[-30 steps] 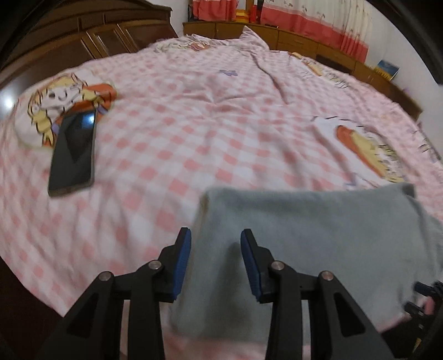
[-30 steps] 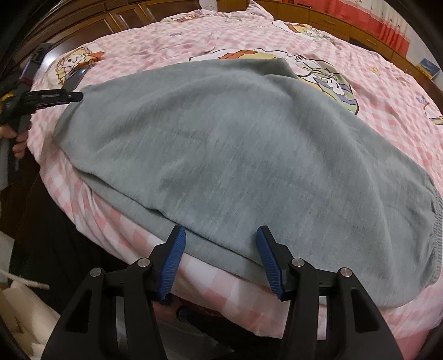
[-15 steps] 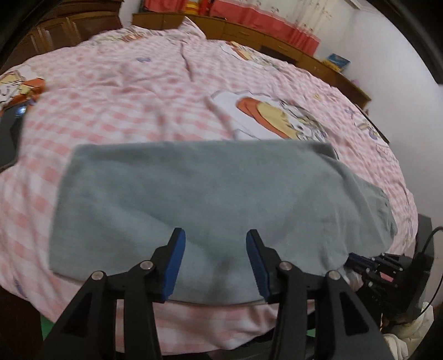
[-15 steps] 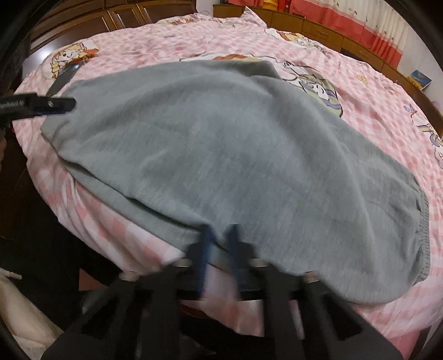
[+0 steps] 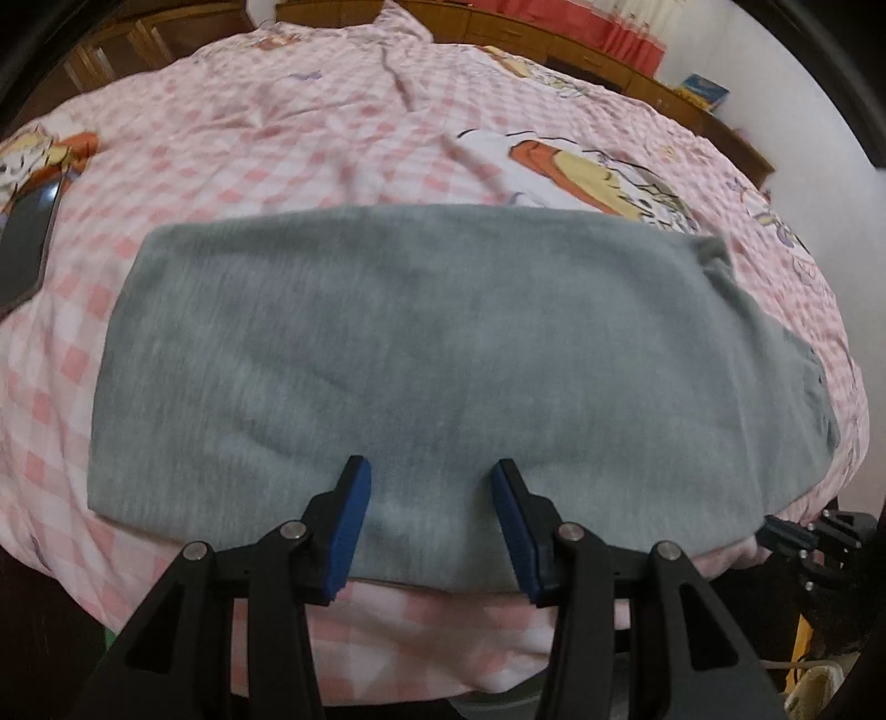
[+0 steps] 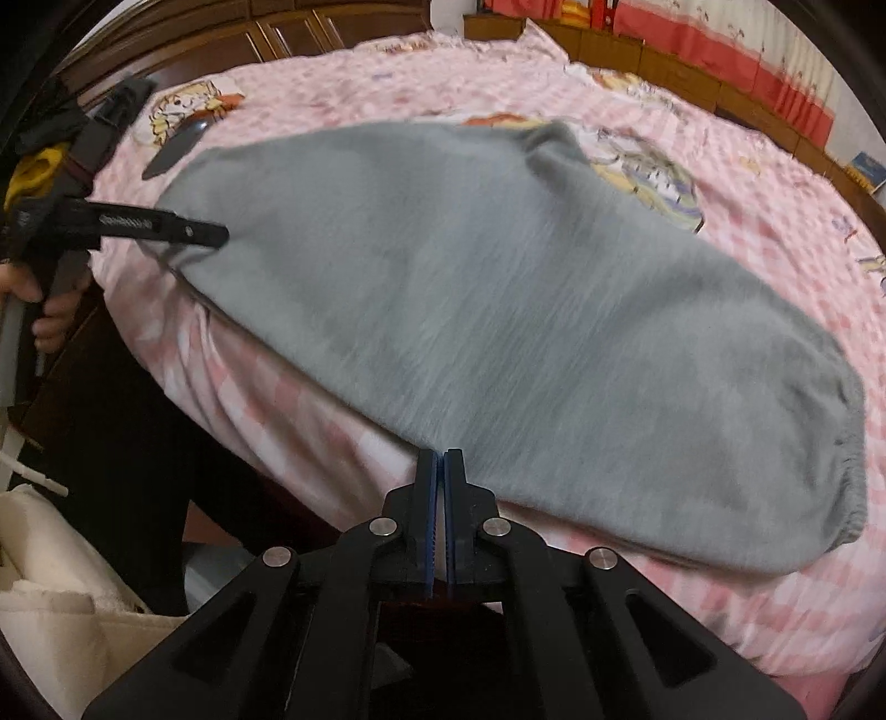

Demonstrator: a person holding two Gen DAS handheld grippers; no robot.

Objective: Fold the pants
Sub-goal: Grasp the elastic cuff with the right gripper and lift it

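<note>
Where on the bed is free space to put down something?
The checked bedspread is bare beyond the far edge of the grey pants, up toward the wooden cabinets. The near edge is crowded: the pants, both grippers, and the phone at the left.

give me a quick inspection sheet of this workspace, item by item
surface: bed with pink checked sheet, cartoon prints, rumpled toward the far end
job's things: grey pants lying flat near the bed's front edge, elastic waistband on the right in the right wrist view
clutter: dark phone on the sheet, left of the pants
grippers: left tool open above the pants' near edge, pads not pressing; right tool shut at the near hem, cloth between pads not clearly visible
cables: thin cable at bottom right of the left wrist view
surroundings: wooden cabinets, red-and-white curtains, white cloth beside the bed
</note>
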